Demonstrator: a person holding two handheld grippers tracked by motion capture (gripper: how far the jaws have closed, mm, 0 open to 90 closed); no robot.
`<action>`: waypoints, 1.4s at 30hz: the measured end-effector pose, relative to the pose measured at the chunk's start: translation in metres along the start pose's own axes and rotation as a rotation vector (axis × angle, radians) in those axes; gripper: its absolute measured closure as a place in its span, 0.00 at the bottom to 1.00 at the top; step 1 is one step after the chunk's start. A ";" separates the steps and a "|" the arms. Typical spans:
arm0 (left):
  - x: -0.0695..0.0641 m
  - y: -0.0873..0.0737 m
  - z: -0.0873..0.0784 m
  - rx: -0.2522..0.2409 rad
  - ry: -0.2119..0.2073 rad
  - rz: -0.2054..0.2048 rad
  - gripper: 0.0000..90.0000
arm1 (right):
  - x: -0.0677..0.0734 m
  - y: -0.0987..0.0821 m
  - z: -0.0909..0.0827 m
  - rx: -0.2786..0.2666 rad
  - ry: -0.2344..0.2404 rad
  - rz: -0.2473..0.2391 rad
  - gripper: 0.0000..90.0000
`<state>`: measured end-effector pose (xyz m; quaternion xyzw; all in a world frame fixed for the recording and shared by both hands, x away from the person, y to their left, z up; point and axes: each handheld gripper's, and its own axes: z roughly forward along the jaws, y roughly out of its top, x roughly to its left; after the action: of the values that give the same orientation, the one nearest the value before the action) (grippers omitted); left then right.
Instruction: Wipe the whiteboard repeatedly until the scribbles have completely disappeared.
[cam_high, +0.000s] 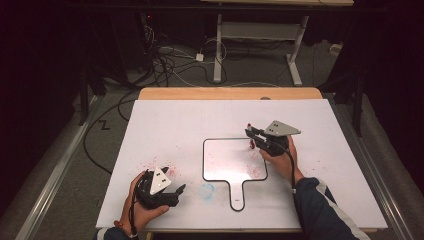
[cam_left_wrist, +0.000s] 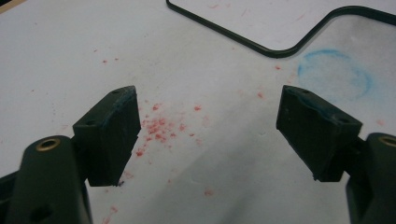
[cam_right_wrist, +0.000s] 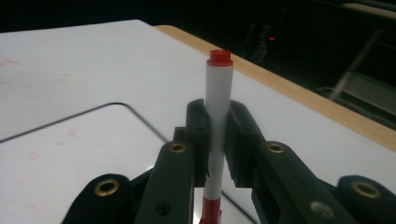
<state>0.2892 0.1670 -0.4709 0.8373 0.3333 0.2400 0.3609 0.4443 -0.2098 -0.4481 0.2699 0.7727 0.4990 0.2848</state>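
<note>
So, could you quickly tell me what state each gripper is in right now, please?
Left gripper: open, holding nothing.
Right gripper: closed on the marker, held upright.

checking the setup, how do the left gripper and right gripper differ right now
The left gripper stands open with nothing between its jaws; the right gripper is shut on a white marker with red ends. The left rests near the table's front edge, off the small whiteboard; the right is over that board. Both have black jaws.
</note>
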 end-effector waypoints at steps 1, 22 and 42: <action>0.000 0.000 0.000 0.000 -0.001 0.002 0.23 | 0.000 0.000 0.000 0.000 0.000 0.000 0.91; -0.002 0.001 0.002 0.000 -0.023 0.008 0.23 | 0.020 0.002 -0.004 -0.015 0.128 0.024 0.91; -0.003 0.002 0.002 0.000 -0.040 0.018 0.23 | 0.001 -0.006 -0.012 -0.012 0.021 0.038 0.91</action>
<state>0.2892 0.1628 -0.4716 0.8450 0.3185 0.2266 0.3650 0.4343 -0.2180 -0.4495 0.2776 0.7672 0.5120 0.2686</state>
